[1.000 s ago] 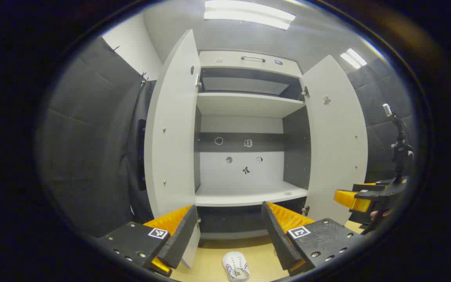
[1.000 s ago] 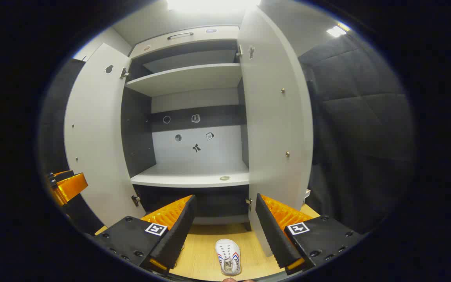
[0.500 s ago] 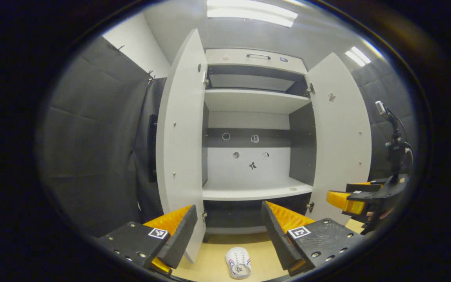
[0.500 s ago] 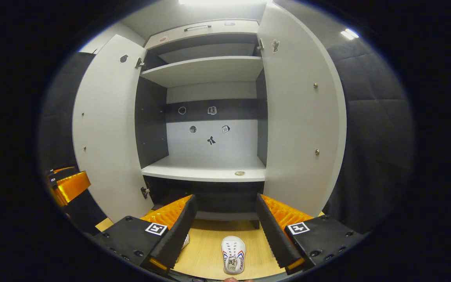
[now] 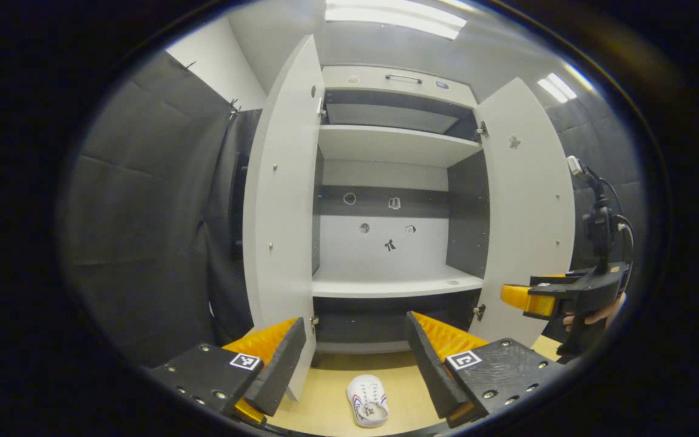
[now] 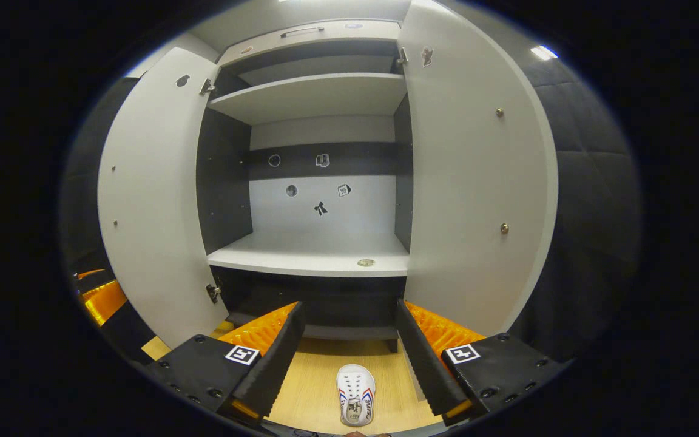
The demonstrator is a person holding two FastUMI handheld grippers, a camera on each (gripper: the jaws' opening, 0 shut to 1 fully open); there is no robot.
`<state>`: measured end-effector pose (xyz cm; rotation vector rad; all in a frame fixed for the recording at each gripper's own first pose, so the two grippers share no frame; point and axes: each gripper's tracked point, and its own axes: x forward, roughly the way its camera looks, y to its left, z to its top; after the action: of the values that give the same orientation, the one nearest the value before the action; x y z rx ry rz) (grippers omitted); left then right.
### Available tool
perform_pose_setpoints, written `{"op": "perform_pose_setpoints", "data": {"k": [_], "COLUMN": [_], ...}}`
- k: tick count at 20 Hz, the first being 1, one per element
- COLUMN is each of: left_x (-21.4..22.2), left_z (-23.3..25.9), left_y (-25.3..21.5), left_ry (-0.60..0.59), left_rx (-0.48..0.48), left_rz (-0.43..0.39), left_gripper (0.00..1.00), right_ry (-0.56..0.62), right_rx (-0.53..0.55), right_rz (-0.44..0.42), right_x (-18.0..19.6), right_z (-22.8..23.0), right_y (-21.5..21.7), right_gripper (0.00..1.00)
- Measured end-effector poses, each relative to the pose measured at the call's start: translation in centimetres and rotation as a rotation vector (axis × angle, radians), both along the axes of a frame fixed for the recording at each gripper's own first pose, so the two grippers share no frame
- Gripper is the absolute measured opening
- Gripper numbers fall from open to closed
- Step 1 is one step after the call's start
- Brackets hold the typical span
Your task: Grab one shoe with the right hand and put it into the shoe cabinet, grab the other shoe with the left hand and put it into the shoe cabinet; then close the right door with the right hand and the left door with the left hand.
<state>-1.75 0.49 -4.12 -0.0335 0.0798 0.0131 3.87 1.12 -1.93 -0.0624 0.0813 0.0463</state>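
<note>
Cabinet [image 5: 386,285]: we see it from both views with both doors swung wide and the shelves bare.
Left door [image 5: 280,200]: we face its inner side, standing open.
Right door [image 6: 471,194]: open too; we see far more of its inner face in the right gripper view.
Shoe [image 6: 355,394]: white, lying on the wooden floor [image 6: 313,388] in front of the cabinet, toe toward it; it sits between our right gripper's fingers in the picture but apart from them.
Shoe, left gripper view [image 5: 368,400]: one white shoe on the floor there as well; we cannot tell whether it is the same one.
Left gripper [image 5: 352,355]: spread wide, nothing held, aimed at the cabinet's base.
Right gripper [image 6: 349,343]: released, nothing between its fingers, above the shoe.
Other gripper: the left gripper view catches the right gripper at its right edge [image 5: 522,298] with a hand [image 5: 595,314] behind it; the right gripper view catches part of the left one at its left edge [image 6: 101,300].
</note>
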Motion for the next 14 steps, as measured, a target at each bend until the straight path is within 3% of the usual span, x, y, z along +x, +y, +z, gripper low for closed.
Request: {"op": "perform_pose_setpoints", "data": {"k": [3,8,14], "left_x": [0.5,1.0,1.6], "left_z": [-1.1,-2.3,-4.2], "left_y": [-0.4,-0.9,-0.9], "left_ry": [0.026,0.050,0.088], "left_rx": [-0.022,-0.018,0.007], "left_rz": [-0.024,-0.058,-0.080], "left_gripper": [0.94,0.94,0.95], "right_ry": [0.026,0.107,0.362], "right_rx": [-0.004,-0.012,0.073], "right_rz": [0.005,0.063,0.047], "right_x": [1.2,4.2,6.2], "right_z": [-1.0,-4.4,-14.8], "right_y": [0.4,1.7,1.9], "right_gripper": [0.92,0.95,0.96]}}
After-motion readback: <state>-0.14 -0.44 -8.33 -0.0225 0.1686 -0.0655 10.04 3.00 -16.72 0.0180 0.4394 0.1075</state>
